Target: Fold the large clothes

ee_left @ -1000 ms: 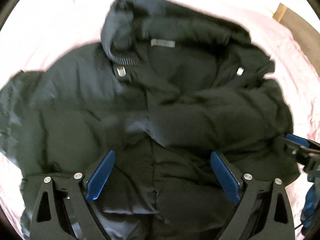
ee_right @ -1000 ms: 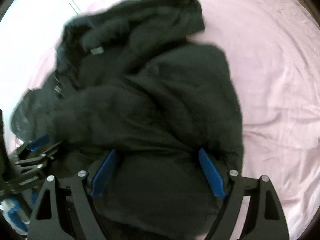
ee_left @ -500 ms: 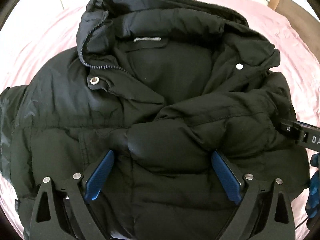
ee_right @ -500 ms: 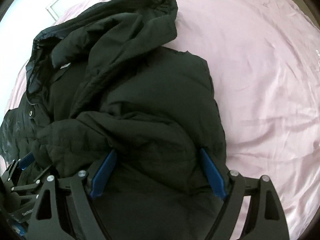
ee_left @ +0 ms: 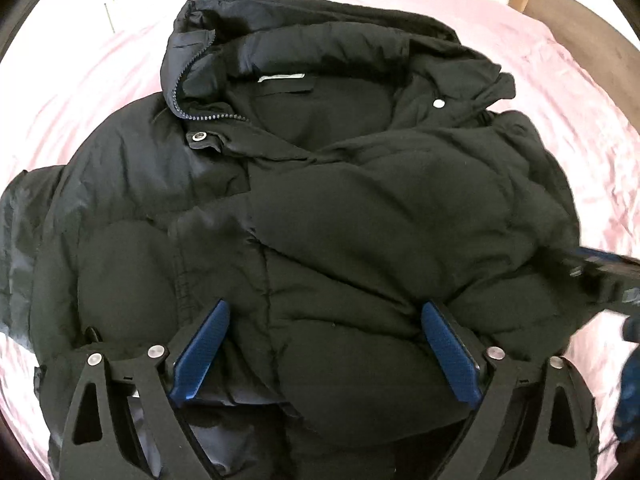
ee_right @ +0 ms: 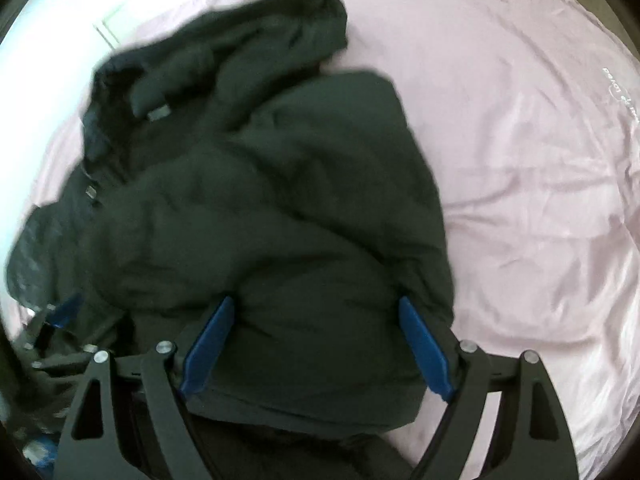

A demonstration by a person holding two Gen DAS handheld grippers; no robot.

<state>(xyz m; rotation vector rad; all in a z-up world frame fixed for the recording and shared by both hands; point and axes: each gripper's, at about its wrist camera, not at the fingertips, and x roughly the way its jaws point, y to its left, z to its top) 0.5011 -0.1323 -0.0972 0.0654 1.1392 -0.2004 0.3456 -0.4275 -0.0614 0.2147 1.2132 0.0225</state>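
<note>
the jacket (ee_left: 320, 216) is plain black all over, with a dull sheen on its left side and a darker, slightly navy lining inside the hood (ee_left: 200, 40). its neck label (ee_left: 280, 77) is pale grey-white, the snaps (ee_left: 197, 136) are silver, and the zip teeth (ee_left: 208, 118) are pale dots on dark tape. the bed sheet (ee_right: 520, 140) is plain light pink with faint white lettering near its right edge. each gripper (ee_left: 324, 354) (ee_right: 316, 346) is black with textured blue pads and silver screws. a brown headboard (ee_left: 580, 12) shows at the top right.
</note>
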